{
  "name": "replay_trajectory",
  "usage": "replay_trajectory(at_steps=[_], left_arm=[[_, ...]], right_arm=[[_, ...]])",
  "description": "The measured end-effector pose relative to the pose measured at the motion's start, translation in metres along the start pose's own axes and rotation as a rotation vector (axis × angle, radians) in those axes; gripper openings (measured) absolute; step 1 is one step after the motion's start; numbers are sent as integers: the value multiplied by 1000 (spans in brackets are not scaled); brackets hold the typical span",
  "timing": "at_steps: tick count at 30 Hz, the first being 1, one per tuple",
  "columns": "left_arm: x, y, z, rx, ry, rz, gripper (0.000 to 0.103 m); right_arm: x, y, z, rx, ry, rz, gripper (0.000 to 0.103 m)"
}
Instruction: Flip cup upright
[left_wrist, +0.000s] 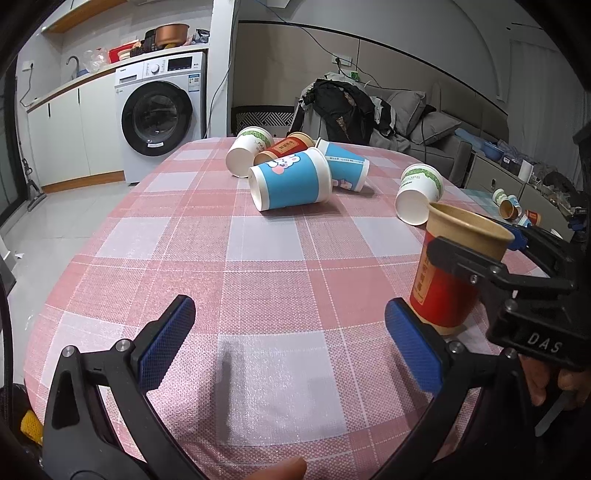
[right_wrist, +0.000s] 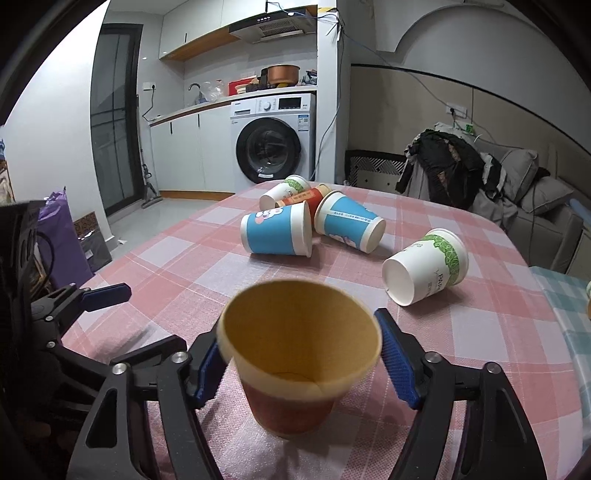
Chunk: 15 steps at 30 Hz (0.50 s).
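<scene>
One red cup stands mouth-up between the blue pads of the right gripper, its long axis vertical and its base at or just above the checked tablecloth; contact with the cloth cannot be confirmed. The left pad lies against the cup wall under the rim, while the right pad shows a narrow gap, so the jaws stand partly spread and whether the cup is clamped or freed cannot be told. The left gripper sits beside it to the left, jaws wide apart and holding nothing, its right pad just beside the cup base. The right gripper is therefore the nearer tool, and the flip appears essentially complete; the next move is judged a straight rearward withdrawal that avoids dragging the rim. Farther along the table, a white cup with green band lies on its side, then a cluster of toppled cups including a blue cup. Beyond stand a washing machine, a counter and a sofa.
</scene>
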<state>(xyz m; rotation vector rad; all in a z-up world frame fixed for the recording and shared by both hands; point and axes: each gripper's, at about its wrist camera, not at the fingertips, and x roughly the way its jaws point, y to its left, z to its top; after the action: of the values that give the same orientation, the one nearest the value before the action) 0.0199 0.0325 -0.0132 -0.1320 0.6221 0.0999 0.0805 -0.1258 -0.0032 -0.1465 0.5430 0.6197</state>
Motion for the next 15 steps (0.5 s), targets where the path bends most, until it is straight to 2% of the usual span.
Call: replay_trajectory(at_steps=[6, 10, 15], left_arm=[[-1, -1, 0, 18, -9, -15, 102], [-1, -3, -1, 23, -13, -33, 103], [-4, -6, -2, 33, -28, -55, 102]], right_arm=[[-1, -7, 2, 39, -25, 48, 88], [-8, -9, 4, 40, -52, 69, 99], [-25, -13, 5, 43, -115, 101, 103]])
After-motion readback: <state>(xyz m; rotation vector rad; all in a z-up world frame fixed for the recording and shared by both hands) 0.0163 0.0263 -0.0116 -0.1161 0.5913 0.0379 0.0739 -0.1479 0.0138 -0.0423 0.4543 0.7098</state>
